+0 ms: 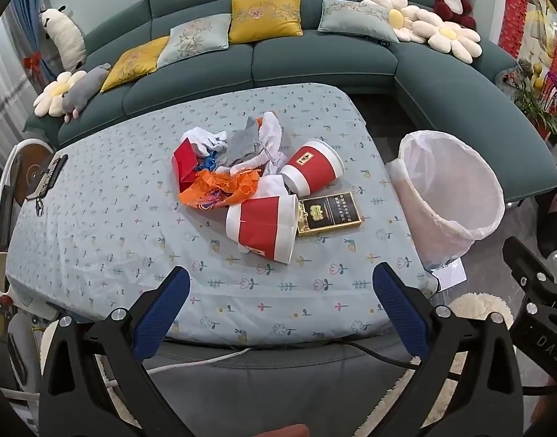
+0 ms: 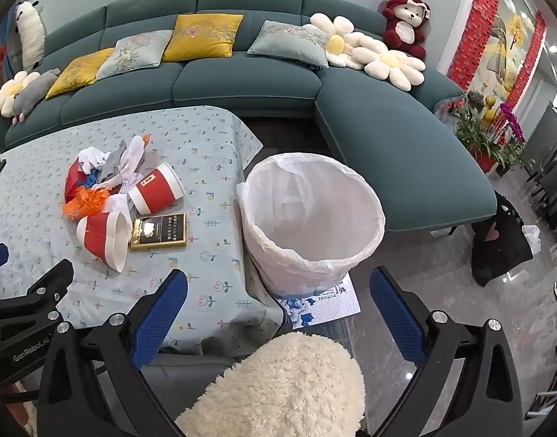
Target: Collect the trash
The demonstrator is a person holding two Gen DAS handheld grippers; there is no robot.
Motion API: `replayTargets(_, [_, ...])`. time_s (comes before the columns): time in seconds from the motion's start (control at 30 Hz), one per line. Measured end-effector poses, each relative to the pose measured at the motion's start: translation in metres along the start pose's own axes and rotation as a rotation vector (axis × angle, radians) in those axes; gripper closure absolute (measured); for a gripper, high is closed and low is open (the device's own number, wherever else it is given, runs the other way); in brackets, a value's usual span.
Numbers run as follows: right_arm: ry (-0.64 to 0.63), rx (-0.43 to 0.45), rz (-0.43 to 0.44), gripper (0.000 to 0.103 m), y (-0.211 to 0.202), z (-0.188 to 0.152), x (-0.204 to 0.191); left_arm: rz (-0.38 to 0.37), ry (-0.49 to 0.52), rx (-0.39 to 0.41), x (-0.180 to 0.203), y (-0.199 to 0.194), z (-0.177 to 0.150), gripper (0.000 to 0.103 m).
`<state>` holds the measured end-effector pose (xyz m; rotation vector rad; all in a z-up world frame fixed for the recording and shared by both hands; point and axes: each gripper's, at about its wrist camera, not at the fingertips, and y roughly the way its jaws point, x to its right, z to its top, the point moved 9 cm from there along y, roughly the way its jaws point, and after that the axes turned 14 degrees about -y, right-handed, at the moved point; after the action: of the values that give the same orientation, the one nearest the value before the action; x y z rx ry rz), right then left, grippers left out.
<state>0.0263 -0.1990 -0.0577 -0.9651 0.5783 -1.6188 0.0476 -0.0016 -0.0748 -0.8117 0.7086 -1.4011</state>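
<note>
Blue, textured pads line both grippers, and each one is spread wide with nothing between its fingers. The left gripper [image 1: 280, 291] hovers over the near edge of the worktop [image 1: 96, 225], a low table under a pale blue floral cloth. The right gripper [image 2: 278, 293] hangs off the worktop's right corner, above a cream fluffy cushion [image 2: 278, 386] and just in front of the round bin lined with a thin white plastic bag [image 2: 315, 218].

Trash lies heaped in the middle of the worktop. A red and white paper cup [image 1: 262, 227] lies on its side nearest the left gripper, its mouth touching a black and gold flat box [image 1: 329, 213]. A second red and white paper cup [image 1: 311, 173] lies tipped just behind that box. Left of the cups sit a crumpled orange plastic bag [image 1: 220, 187], a red folded paper packet [image 1: 185, 162], and a tangle of white and grey wrappers [image 1: 249, 140].

The bin stands on the floor against the worktop's right edge, on a white sheet printed with blue flowers [image 2: 318, 304]. A teal sectional sofa [image 1: 315, 62] curves behind everything.
</note>
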Motion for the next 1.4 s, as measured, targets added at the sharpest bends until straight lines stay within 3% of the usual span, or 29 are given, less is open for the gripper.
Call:
replayTargets(0.3, [-0.001,0.005,-0.002,0.007,-0.005,0.0022,-0.0018,0.008,0.017,0.035,-0.0018,-0.0039,0.005,0.007])
replayTargets(1.4, [0.001,0.016,-0.003,0.007,-0.0063,0.0062,0.0003,0.002,0.046,0.038,0.0003,-0.0014,-0.0009,0.008])
